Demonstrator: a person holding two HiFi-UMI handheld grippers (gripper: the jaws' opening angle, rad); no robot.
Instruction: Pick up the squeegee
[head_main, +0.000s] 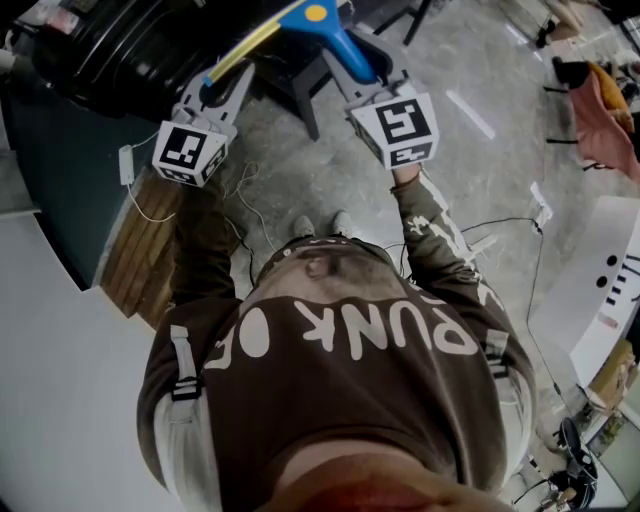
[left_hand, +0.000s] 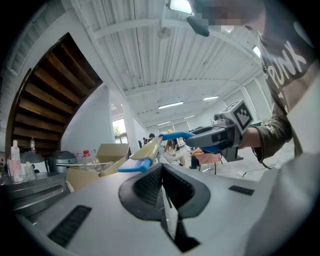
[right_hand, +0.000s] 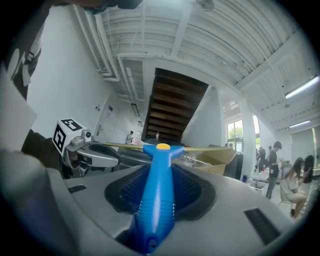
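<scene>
Right gripper view shows the squeegee (right_hand: 156, 210) clamped in the right tool (right_hand: 160, 172).

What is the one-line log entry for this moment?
right gripper: shut on squeegee handle | left gripper: shut, empty | status: squeegee held in air

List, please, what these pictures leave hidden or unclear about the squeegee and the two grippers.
- Head view: the squeegee has part of its blade cut off by the top edge.
- Left gripper view: whether the blade's end touches the left gripper, whose jaws are shut, cannot be told. It only overlaps them.
- Right gripper view: the blade is edge-on and too thin to read. The right gripper covers the handle's sides.
</scene>
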